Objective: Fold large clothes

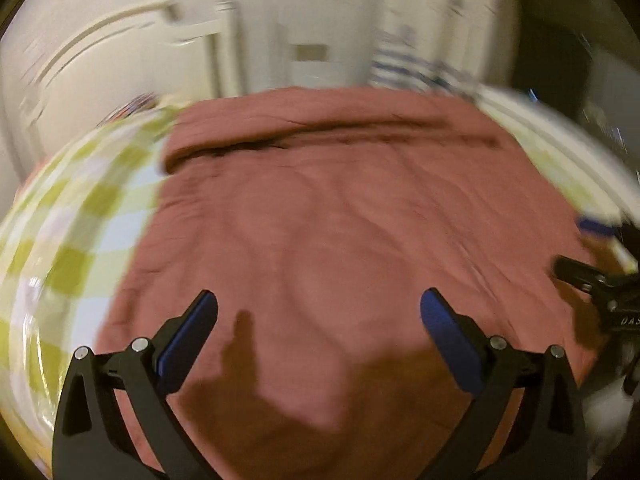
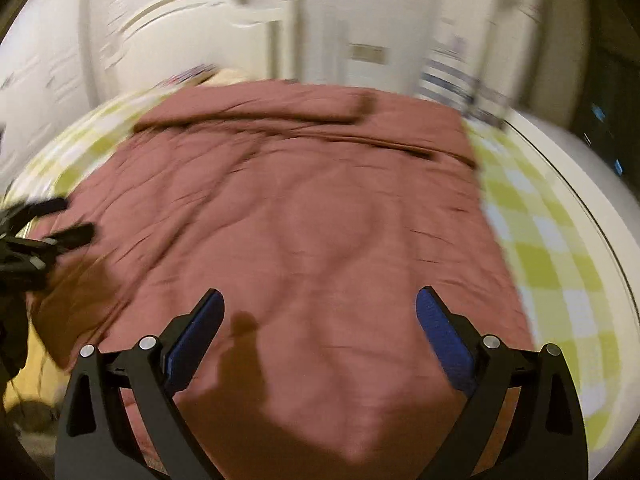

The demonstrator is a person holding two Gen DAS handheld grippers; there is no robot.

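A large reddish-brown garment (image 1: 340, 220) lies spread flat on the bed, with a folded band along its far edge; it also shows in the right wrist view (image 2: 300, 208). My left gripper (image 1: 318, 308) hovers open and empty above the garment's near part. My right gripper (image 2: 320, 306) hovers open and empty above the near part too. The right gripper shows at the right edge of the left wrist view (image 1: 600, 276). The left gripper shows at the left edge of the right wrist view (image 2: 44, 224). Both views are motion-blurred.
The bed has a green and white checked sheet (image 1: 68, 248), also seen in the right wrist view (image 2: 552, 240). A white headboard (image 2: 208, 32) and white wall stand behind. A striped cloth (image 2: 448, 80) hangs at the far right. Dark furniture (image 2: 612, 120) stands beside the bed.
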